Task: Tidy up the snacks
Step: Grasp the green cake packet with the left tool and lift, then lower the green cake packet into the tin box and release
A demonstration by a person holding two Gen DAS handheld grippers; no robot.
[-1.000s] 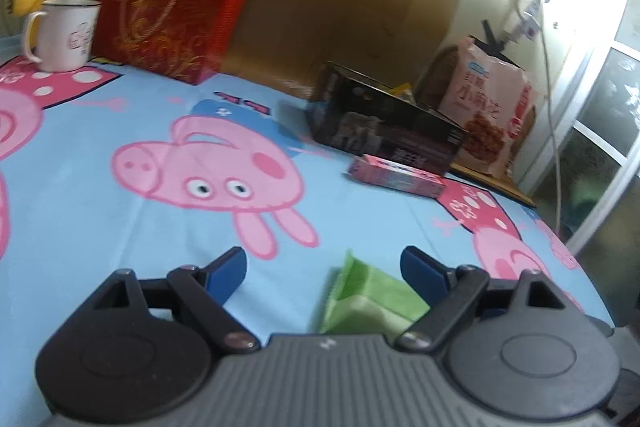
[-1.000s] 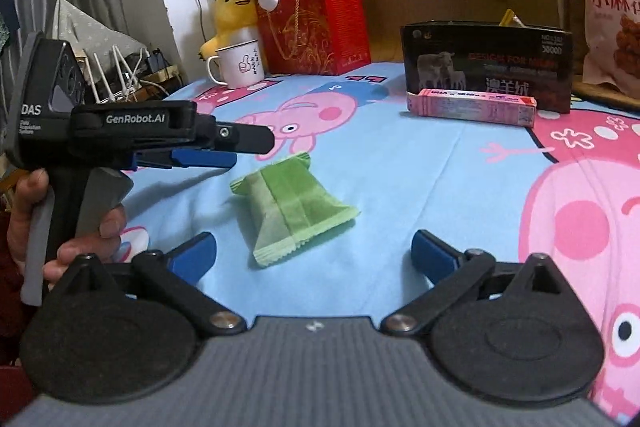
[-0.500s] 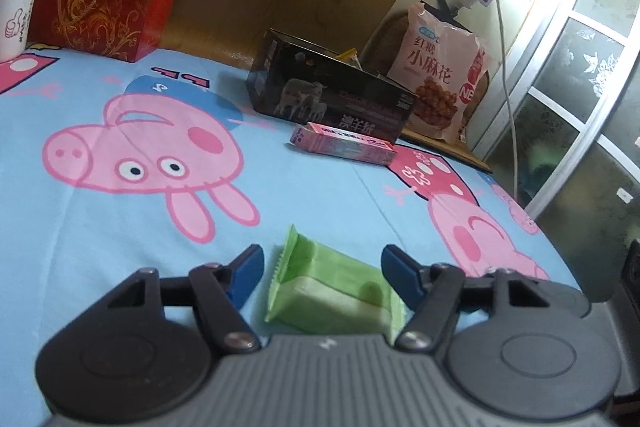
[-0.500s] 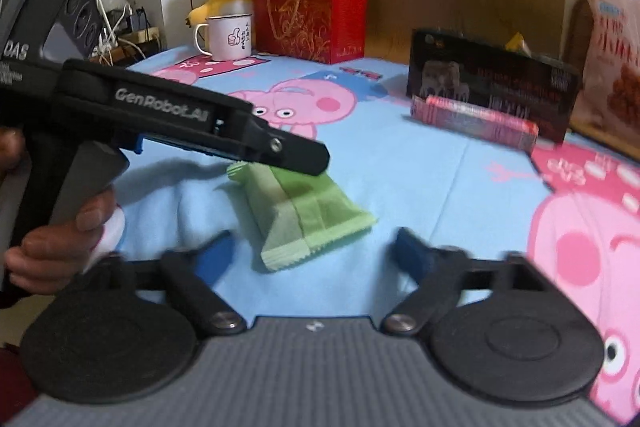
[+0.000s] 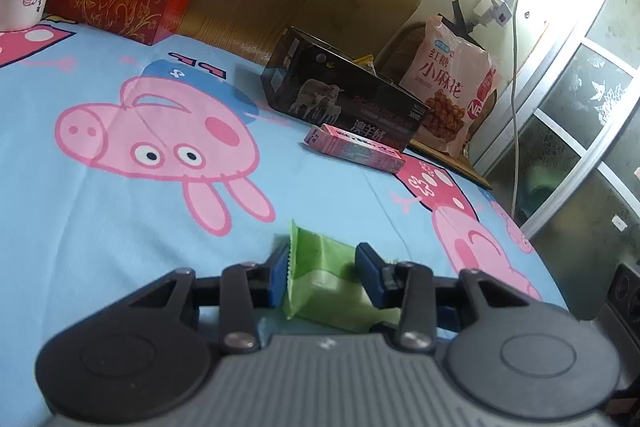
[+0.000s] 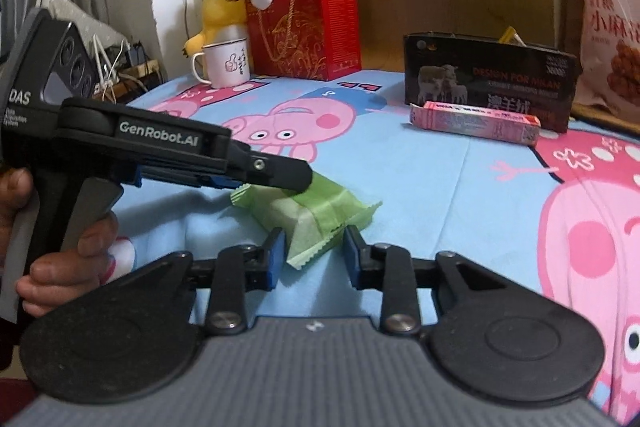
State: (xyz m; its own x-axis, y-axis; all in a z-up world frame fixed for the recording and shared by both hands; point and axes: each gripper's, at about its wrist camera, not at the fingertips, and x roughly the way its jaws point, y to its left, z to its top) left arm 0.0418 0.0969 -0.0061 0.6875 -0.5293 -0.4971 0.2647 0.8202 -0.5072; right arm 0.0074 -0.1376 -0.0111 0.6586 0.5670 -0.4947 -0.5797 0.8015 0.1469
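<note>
Green snack packet (image 5: 320, 279) between closing left claw (image 5: 322, 277) pads, right claw (image 6: 314, 255) straddling its other end

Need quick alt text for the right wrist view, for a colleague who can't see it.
The right gripper has just been closing around one end of a green snack packet on a blue cartoon-pig sheet, while the left gripper reaches over its other end. Behind lie a pink box and a black box.

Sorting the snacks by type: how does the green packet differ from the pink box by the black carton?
The green packet is a soft, crimp-ended wrapper; the pink box is a long, rigid carton. The packet lies near, with both the left gripper and right gripper closing around it; the box lies untouched beside the black carton. Both rest flat on the cartoon sheet.
</note>
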